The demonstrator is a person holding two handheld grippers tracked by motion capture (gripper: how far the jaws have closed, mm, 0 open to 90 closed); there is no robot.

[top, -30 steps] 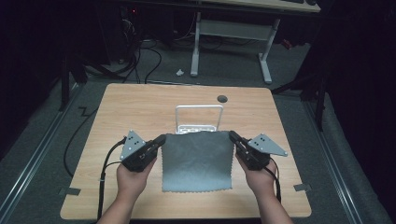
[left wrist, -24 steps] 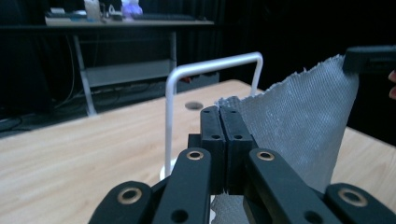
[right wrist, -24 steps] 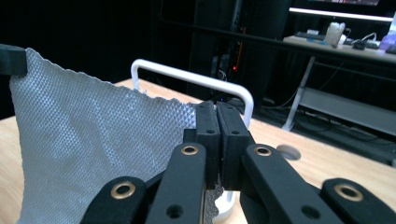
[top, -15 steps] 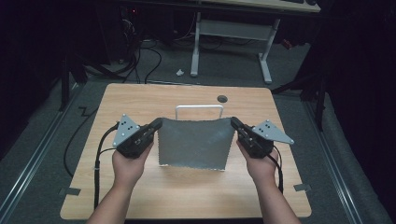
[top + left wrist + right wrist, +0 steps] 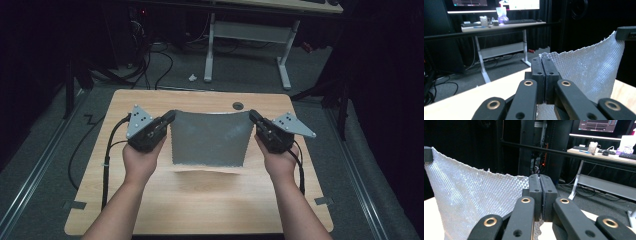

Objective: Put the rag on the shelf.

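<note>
A grey waffle-textured cloth (image 5: 210, 137) hangs in the air above the wooden table (image 5: 200, 205), stretched between both grippers. My left gripper (image 5: 172, 117) is shut on the cloth's upper left corner, my right gripper (image 5: 251, 116) on its upper right corner. The lower edge hangs free just above the tabletop and casts a shadow there. In the left gripper view the jaws pinch the cloth (image 5: 589, 67) at my left gripper (image 5: 544, 71), with the other gripper's tip (image 5: 626, 32) at the far corner. The right gripper view shows my right gripper (image 5: 539, 191) shut on the cloth (image 5: 471, 205).
A round cable hole (image 5: 238, 105) sits near the table's far edge. Beyond the table stands a white-legged desk (image 5: 247, 37) with a keyboard and monitors (image 5: 521, 21). Cables (image 5: 107, 155) trail from the left gripper over the table's left side.
Both grippers have risen and moved forward with the cloth, lifting it off the table until it hangs upright. The white rack behind it is now hidden.
</note>
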